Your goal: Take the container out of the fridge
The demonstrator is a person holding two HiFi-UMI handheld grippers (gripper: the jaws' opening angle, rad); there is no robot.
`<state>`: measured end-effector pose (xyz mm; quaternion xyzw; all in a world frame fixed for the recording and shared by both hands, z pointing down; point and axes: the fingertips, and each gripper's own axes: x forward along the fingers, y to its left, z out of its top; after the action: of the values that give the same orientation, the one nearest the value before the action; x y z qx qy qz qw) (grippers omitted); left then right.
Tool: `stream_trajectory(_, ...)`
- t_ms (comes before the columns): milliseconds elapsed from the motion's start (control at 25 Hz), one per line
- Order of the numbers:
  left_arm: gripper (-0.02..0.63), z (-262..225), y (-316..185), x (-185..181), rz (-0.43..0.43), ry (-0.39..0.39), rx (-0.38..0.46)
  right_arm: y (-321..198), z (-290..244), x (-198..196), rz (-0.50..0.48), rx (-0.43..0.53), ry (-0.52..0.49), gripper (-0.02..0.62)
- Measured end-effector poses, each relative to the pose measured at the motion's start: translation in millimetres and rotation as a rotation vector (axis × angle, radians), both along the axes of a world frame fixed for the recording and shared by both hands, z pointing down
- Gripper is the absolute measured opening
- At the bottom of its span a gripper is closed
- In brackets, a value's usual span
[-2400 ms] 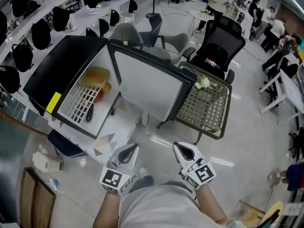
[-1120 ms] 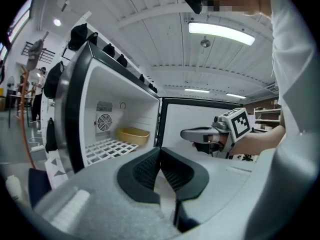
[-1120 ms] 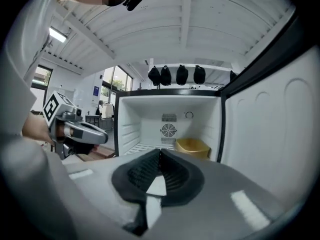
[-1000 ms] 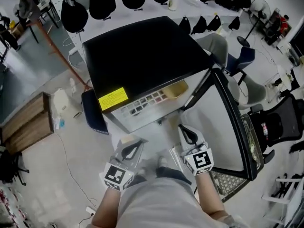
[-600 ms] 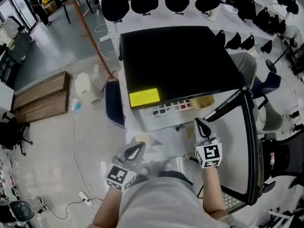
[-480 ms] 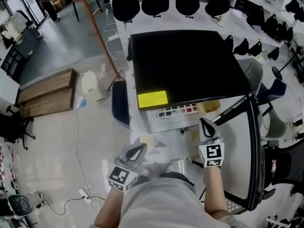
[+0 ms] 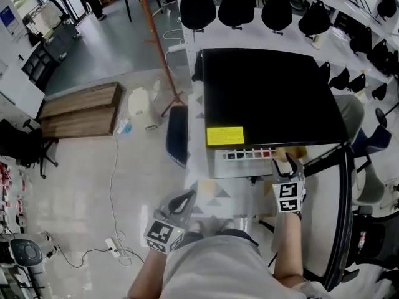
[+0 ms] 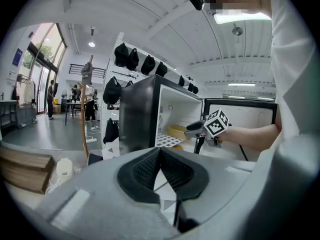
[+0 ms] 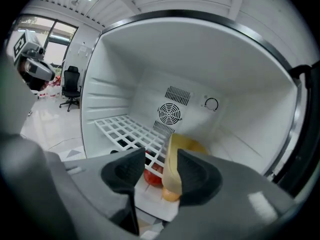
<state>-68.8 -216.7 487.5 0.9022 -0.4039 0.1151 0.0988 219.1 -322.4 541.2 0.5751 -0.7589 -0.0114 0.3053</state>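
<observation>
A black mini fridge (image 7: pixel 268 92) stands with its door (image 7: pixel 345 210) swung open to the right. On its white wire shelf (image 9: pixel 127 129) lies a yellow container (image 9: pixel 182 146), seen as a tan edge (image 7: pixel 288 152) in the head view. My right gripper (image 7: pixel 285 164) is at the fridge mouth, its jaws opening. The container's near edge stands between them (image 9: pixel 161 169), close to the right jaw, with no pad pressing on it. A red item (image 9: pixel 151 176) and an orange one (image 9: pixel 170 195) lie below. My left gripper (image 7: pixel 185 198) hangs low in front of the fridge, shut and empty (image 8: pixel 160 151).
A wooden bench (image 7: pixel 81 111) and a white jug (image 7: pixel 138 101) sit on the floor to the left. A dark blue seat (image 7: pixel 177 136) stands beside the fridge. Black bags (image 7: pixel 237 8) hang behind it. A cable (image 7: pixel 115 185) trails over the floor.
My right gripper has moved forward to the fridge opening, up to the container. The left gripper has stayed low. The head view has swung round to face the fridge front.
</observation>
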Motion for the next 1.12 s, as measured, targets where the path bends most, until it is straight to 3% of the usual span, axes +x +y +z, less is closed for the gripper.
stream_trajectory(480, 0.009, -0.9, 8.6, -14.9, -0.069, 0.001, 0.0, -11.3, 29.8, 2.9, -0.049, -0.087, 0.18, 0.186)
stream_trajectory(640, 0.009, -1.3, 13.3, -16.5, -0.08, 0.01, 0.003, -13.9, 29.5, 11.9, -0.04, -0.082, 0.22, 0.091)
stream_trajectory(760, 0.009, -1.3, 15.4, -18.2, -0.088, 0.012, 0.003, -14.3, 28.2, 14.6, -0.038, -0.08, 0.223, 0.048)
stream_trajectory(1120, 0.009, -3.1, 19.8, -17.7, -0.079, 0.023, 0.009, -0.3, 21.1, 3.3, -0.058, -0.078, 0.161, 0.028)
